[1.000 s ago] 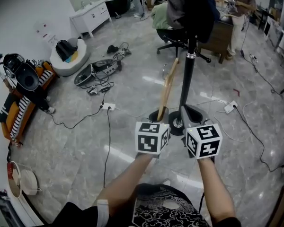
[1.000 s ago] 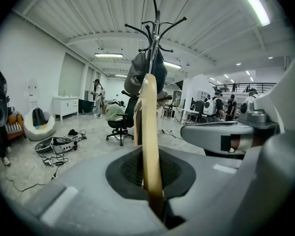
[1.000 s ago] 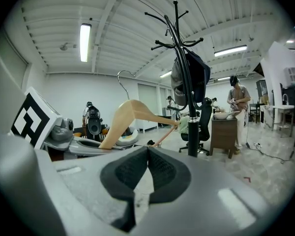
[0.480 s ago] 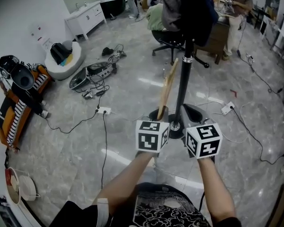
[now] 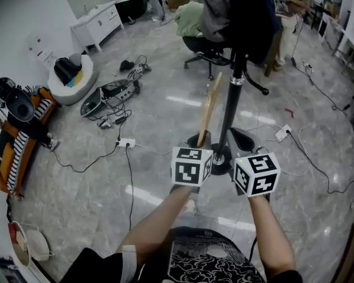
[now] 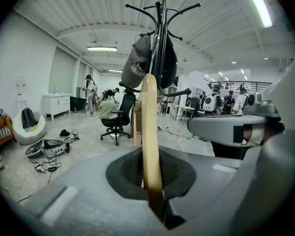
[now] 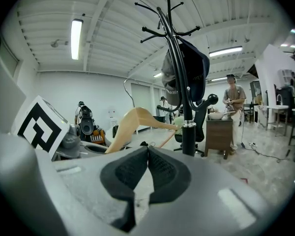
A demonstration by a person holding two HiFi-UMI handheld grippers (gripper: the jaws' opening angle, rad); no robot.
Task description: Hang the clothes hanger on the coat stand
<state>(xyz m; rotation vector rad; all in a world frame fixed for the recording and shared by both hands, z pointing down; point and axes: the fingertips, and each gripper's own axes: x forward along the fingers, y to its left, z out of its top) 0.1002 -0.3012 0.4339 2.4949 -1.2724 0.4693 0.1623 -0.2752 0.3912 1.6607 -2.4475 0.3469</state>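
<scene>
My left gripper [image 5: 199, 140] is shut on a pale wooden clothes hanger [image 5: 209, 107], which rises upright from its jaws; in the left gripper view the hanger [image 6: 150, 141] stands edge-on between the pads. The black coat stand [image 5: 232, 102] stands just right of the hanger, its top hung with dark garments [image 5: 239, 10]. In the right gripper view the stand's pole [image 7: 185, 117] and bare upper hooks show, with the hanger [image 7: 135, 125] and its metal hook to the left. My right gripper [image 5: 243, 139] is shut and holds nothing, close beside the stand's base [image 5: 219, 158].
Cables and a power strip [image 5: 127, 142] run over the grey tiled floor. An office chair [image 5: 209, 46] stands behind the stand. A white round seat [image 5: 69, 75], a bag [image 5: 109, 94], an orange rack [image 5: 15, 134] lie left. A person [image 5: 289, 10] stands at the back right.
The view has shifted slightly; the floor items sit a little lower and further left. Both grippers, the hanger and the stand keep about the same relation.
</scene>
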